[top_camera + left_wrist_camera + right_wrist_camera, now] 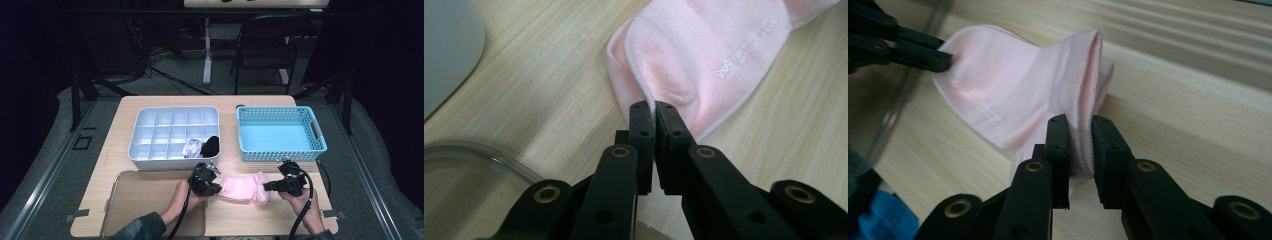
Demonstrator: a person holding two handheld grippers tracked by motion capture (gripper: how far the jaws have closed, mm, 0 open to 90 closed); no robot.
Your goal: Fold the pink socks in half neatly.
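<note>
High view. The pink sock point(245, 188) lies on the table point(110, 150) near its front edge, stretched between the left tool point(216, 188) and the right tool point(268, 186). Behind it stand a white divided organizer point(150, 131), with a white item point(191, 148) and a black item point(210, 145) in its front-right cells, and an empty blue basket point(280, 135). A clear tray point(145, 200) sits at the front left. Risk: if the hands pull apart, the fabric will likely slip from whichever grip is weaker.

Left gripper view. The left tool point(654, 107) is pressed nearly together, pinching a thin edge of the pink sock point(704, 55) at the rounded end. Only a narrow fold sits between the pads, so a lift or tug could strip it free. The clear tray point(469, 152) rim lies close beside the jaws; a sideways move could knock it. White printing on the sock shows a small emblem and two short lines of letters, too small to read.

Right gripper view. The right tool point(1080, 125) is closed on the ribbed cuff of the pink sock point(1013, 95), with several layers bunched between the pads. The bunching may leave one layer ungripped, so the cuff could open unevenly. The left tool point(945, 61) pinches the far end. Faint white printing shows on the sock, unreadable.
</note>
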